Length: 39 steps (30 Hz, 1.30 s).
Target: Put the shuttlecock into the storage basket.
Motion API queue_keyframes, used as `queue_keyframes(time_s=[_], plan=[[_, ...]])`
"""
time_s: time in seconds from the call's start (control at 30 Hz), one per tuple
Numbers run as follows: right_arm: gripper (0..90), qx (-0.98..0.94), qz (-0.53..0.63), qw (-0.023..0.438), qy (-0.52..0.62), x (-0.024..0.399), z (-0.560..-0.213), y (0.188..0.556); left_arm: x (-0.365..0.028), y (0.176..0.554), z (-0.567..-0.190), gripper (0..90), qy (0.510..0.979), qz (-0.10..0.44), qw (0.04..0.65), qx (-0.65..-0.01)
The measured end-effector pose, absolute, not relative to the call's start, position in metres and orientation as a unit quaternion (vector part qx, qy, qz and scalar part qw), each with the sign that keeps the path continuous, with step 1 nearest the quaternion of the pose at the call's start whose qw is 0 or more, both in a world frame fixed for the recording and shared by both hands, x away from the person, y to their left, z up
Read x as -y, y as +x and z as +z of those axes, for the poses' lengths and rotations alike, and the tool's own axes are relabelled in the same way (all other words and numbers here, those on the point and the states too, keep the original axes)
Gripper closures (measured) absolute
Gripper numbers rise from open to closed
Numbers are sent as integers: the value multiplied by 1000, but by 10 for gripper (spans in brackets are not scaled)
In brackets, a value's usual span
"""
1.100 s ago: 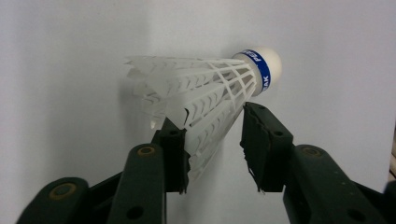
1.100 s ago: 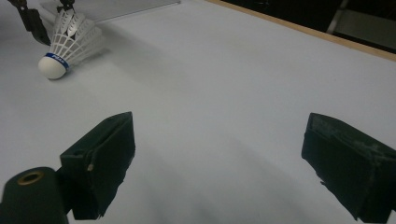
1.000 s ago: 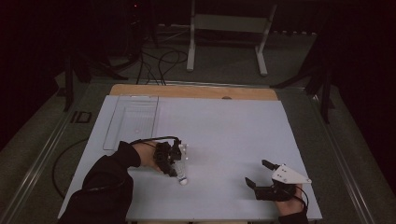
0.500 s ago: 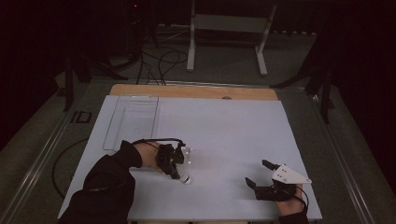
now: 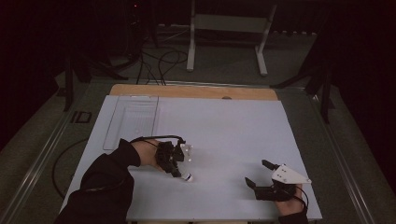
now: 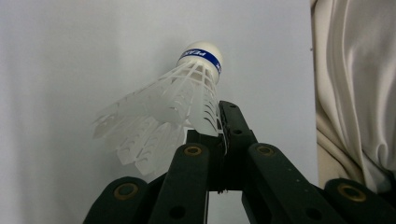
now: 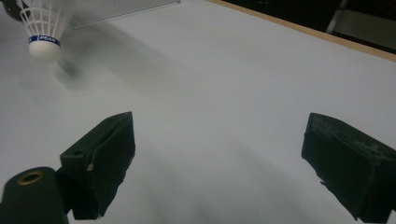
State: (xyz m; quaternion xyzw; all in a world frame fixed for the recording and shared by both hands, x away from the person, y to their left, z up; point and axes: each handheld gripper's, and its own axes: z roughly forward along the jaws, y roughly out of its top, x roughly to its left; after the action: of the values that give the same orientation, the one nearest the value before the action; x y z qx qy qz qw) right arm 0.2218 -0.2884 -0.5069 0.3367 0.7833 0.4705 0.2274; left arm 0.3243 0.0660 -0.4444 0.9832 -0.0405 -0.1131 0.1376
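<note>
- The left gripper (image 5: 180, 164) stood over the near-left part of the white table (image 5: 233, 126), its jaws clamped on the skirt of a white plastic shuttlecock (image 6: 180, 100).
- In the left gripper view the jaws met on the edge of the skirt; the cork, ringed with a blue band, pointed away from the camera toward the table.
- In the high view the shuttlecock's (image 5: 187, 176) cork pointed down, just above or at the table surface; contact could not be confirmed.
- In the right gripper view the shuttlecock (image 7: 43, 32) hung cork-down, with a shadow on the table just beside it.
- The right gripper (image 5: 259, 173) rested at the near-right part of the table, well apart from the shuttlecock, jaws spread wide with nothing between them.
- A clear plastic tray (image 5: 133, 119) lay at the far-left part of the table, apart from both grippers.
</note>
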Motion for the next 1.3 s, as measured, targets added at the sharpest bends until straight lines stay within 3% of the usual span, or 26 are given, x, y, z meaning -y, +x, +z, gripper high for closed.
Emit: queue_keyframes(time_s=[1.3], plan=[[96, -783, 468, 235, 337, 288, -507, 222, -71, 330, -399, 900, 978, -108, 172, 41]])
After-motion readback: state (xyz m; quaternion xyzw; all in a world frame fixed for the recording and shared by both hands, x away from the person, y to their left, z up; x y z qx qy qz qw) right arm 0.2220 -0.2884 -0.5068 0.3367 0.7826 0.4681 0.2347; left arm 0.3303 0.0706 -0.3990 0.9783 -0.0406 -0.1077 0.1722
